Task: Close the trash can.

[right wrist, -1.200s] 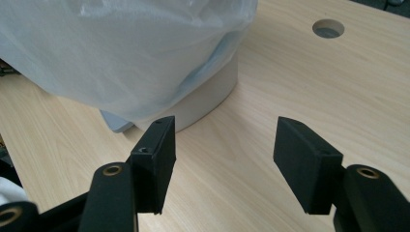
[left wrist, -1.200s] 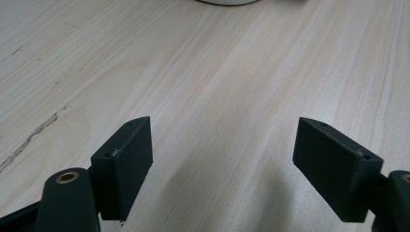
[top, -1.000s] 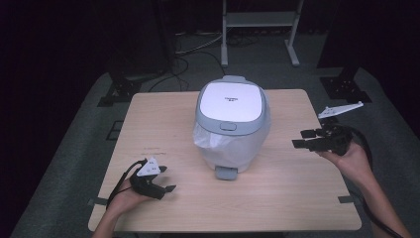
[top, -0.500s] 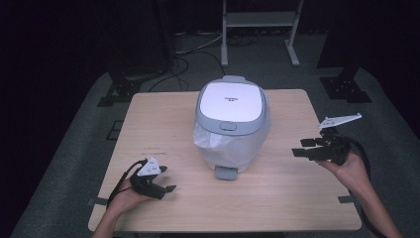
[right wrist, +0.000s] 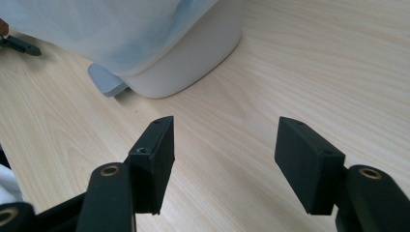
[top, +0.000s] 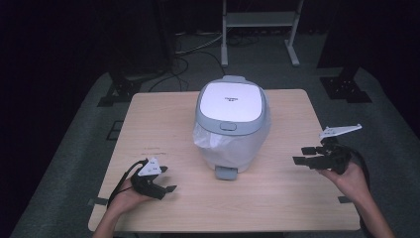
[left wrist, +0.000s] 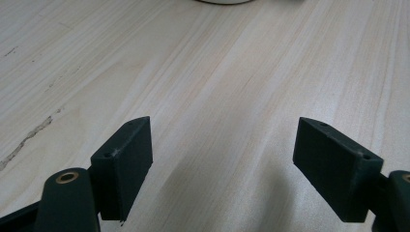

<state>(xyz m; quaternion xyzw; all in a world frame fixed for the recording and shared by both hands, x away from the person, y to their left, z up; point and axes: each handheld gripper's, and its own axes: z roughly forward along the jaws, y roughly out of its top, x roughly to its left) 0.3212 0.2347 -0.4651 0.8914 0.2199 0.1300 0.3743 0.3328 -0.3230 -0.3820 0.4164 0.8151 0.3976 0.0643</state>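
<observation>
- Two sets of tongs in play, and both are gaping wide with nothing but bare wood between the jaws.
- Our right tongs (top: pixel 308 154) have dropped lower over the last second and now hang just above the right side of the surface (top: pixel 163 124), aimed in at the bin. Jaw gap looks about the same as it did a second ago.
- Our left tongs (top: pixel 166 181) haven't budged; they sit low near the front left corner, pointing across the boards.
- Thing we're working toward is the white pedal bin (top: pixel 232 124), standing upright mid-surface, lid (top: pixel 232 100) shut, plastic liner (top: pixel 218 141) bunched out under the rim at the front.
- Its grey foot pedal (top: pixel 228 172) sticks out at the base toward us, untouched.
- In the right gripper view the bin's rounded base (right wrist: pixel 193 53) sits ahead and up-left of the jaws, near but apart.
- Our read: the right hand sinking means we're lining up on the bin low down, maybe pedal or liner. Nothing's gripped yet, so we're early in the job.
</observation>
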